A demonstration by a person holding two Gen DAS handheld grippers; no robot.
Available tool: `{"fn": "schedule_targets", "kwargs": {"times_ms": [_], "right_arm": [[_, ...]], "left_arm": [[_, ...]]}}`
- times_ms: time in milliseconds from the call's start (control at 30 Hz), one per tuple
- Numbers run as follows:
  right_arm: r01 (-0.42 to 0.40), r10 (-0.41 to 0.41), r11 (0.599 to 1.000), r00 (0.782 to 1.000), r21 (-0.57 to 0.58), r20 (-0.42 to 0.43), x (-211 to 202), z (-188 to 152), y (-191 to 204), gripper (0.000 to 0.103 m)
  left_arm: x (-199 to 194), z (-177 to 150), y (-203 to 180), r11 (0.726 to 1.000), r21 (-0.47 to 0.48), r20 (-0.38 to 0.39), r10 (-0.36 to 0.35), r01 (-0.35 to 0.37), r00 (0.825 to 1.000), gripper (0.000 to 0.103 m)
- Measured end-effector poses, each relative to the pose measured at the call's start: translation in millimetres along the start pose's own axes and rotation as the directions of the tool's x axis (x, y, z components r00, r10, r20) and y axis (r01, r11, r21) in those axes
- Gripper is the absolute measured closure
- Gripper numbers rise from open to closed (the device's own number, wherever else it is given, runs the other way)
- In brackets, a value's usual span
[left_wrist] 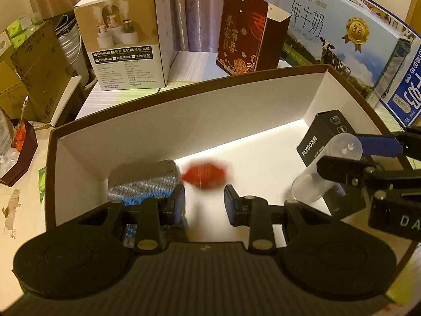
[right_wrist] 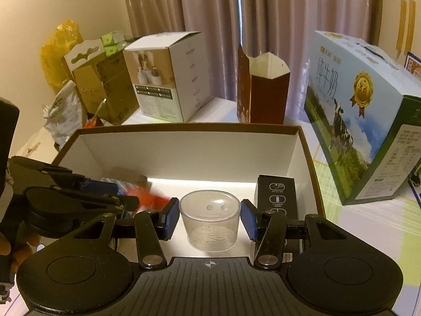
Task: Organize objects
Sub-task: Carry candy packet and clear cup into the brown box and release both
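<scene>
Inside the white-lined box [right_wrist: 306, 155], the right gripper [right_wrist: 209, 220] has its jaws around the upside-down clear cup [right_wrist: 209, 223], pads just beside it, while the left gripper [left_wrist: 204, 205], jaws wide, hangs empty over a blurred red object [left_wrist: 204, 175].

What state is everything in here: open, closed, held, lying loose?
Big tray box: open, no lid.
Clear cup: upside down between the right gripper's fingers, grip unclear.
Left gripper: open, holding nothing.
Red item: loose, blurred.
Black box: closed, in tray.
Maroon bag: open-topped, upright.
</scene>
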State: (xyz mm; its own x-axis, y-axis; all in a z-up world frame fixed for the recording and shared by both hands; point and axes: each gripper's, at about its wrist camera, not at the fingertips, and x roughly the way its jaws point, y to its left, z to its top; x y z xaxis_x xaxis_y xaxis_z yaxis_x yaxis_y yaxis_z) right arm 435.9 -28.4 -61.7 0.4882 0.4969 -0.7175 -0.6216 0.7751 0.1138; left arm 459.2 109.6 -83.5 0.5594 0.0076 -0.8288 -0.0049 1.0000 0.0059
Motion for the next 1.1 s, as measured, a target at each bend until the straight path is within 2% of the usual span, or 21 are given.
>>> {"fn": "schedule_targets", "kwargs": {"times_ms": [233,367,500,833,1100], "right_arm": [[0.013,-0.013,1.000,1.000,0.009,-0.011,12,5,-4,0.055],[0.031,-0.031,0.999,0.999,0.023,0.010,15,10,-5,0.055],[0.033,-0.034,0.999,0.999,0.041,0.030,13,12,-9,0.048],[0.016,-0.018,0.999,0.999,0.049,0.042,-3,6,-12,0.032],[-0.005,0.002,0.998,0.999,0.062,0.042,-20,-4,-12,0.022]], "left_arm": [[3,6,7,1.000,0.005,0.011,0.024,-0.024,1.000,0.058],[1,5,12,0.999,0.007,0.016,0.038,-0.038,0.999,0.048],[-4,1,16,0.999,0.013,0.017,0.046,-0.047,0.999,0.037],[-23,-10,21,0.999,0.012,0.028,0.047,-0.048,0.998,0.027],[-43,-17,19,0.999,0.000,0.044,0.034,-0.034,0.998,0.026]]}}
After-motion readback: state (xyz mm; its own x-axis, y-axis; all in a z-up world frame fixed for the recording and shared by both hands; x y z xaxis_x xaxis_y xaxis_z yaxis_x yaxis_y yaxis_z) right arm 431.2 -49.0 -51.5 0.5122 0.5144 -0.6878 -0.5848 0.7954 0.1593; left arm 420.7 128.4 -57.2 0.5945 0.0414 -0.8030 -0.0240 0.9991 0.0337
